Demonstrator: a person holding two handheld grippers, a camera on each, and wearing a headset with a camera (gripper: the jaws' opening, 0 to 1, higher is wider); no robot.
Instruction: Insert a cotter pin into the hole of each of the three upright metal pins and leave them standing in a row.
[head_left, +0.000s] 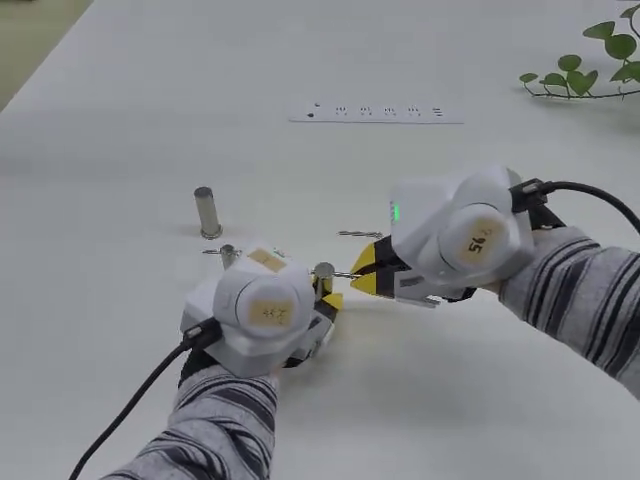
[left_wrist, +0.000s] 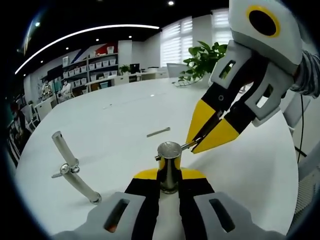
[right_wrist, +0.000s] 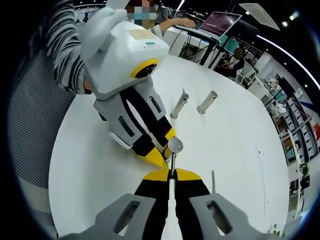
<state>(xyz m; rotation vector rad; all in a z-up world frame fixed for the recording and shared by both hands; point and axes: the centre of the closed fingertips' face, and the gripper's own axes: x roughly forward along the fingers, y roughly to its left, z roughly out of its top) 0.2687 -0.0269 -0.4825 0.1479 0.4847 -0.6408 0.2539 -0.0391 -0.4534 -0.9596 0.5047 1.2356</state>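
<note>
Left gripper (left_wrist: 169, 176) clamps the upright pin (left_wrist: 169, 159); right gripper (right_wrist: 171, 176), at its three o'clock, pinches the cotter pin (right_wrist: 172, 161). Keep it level, push straight.

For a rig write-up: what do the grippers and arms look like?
The left gripper and right gripper each have rounded white housings, tan labels, black jaws with yellow tips, and black cables. The right one shows a green light. The sleeves are grey with dark stripes.

Bright even overhead light, soft shadows, sharp focus; fisheye bends tool views' edges.
</note>
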